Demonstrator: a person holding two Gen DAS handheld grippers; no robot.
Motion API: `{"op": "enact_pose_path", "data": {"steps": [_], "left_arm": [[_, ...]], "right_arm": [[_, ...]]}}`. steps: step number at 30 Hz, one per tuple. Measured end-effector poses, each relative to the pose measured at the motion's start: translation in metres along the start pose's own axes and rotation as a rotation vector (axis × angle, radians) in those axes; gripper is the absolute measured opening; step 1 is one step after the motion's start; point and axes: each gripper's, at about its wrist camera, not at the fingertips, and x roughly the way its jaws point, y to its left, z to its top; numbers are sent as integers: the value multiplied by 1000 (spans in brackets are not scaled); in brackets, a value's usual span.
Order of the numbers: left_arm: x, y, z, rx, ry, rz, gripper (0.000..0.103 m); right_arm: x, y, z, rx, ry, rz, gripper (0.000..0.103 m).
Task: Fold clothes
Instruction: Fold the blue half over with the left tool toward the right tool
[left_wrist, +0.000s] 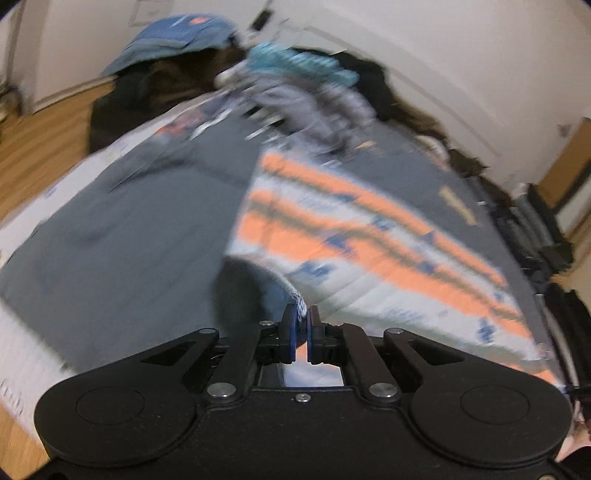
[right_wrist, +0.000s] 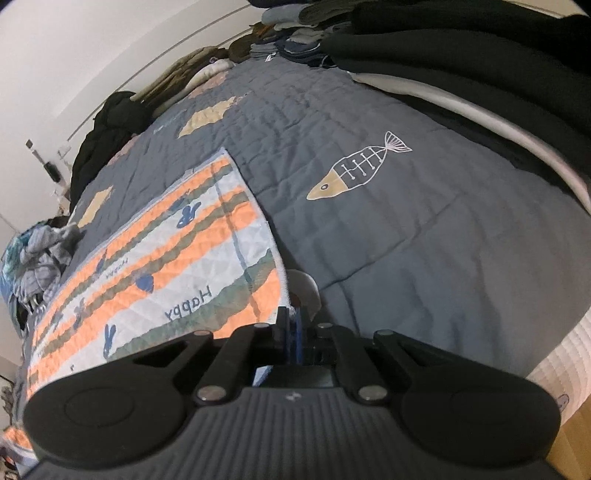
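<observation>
Lying flat across the grey bedspread (right_wrist: 388, 229), filling the left half of the right wrist view: the striped quilted cloth (right_wrist: 159, 273), orange, white and olive bands with blue figures and the word "Happy". Clenching on its lower right corner, at bottom centre: the right gripper (right_wrist: 295, 332), pale fabric bunching up just beyond the pads. Clamping on a cloth edge at bottom centre of the blurred left wrist view: the left gripper (left_wrist: 301, 332), a dark blue-grey fold bulging just above it; which piece this belongs to, cannot tell. Crowding the far end of the bed at upper left: a rumpled heap of clothes (right_wrist: 40, 254). Stacking along the upper right: dark folded garments (right_wrist: 461, 40). Showing mid-right on the bedspread: a fishbone print (right_wrist: 354, 170).
</observation>
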Motion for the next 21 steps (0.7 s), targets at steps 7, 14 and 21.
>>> {"op": "enact_pose_path", "data": {"steps": [7, 14, 21], "left_arm": [[32, -126, 25, 161, -9, -193, 5], [97, -248, -19, 297, 103, -358, 5], [165, -319, -102, 456, 297, -369, 5]], "right_arm": [[4, 0, -6, -12, 14, 1, 4], [-12, -1, -5, -51, -15, -20, 8], [-38, 6, -4, -75, -52, 55, 15]]}}
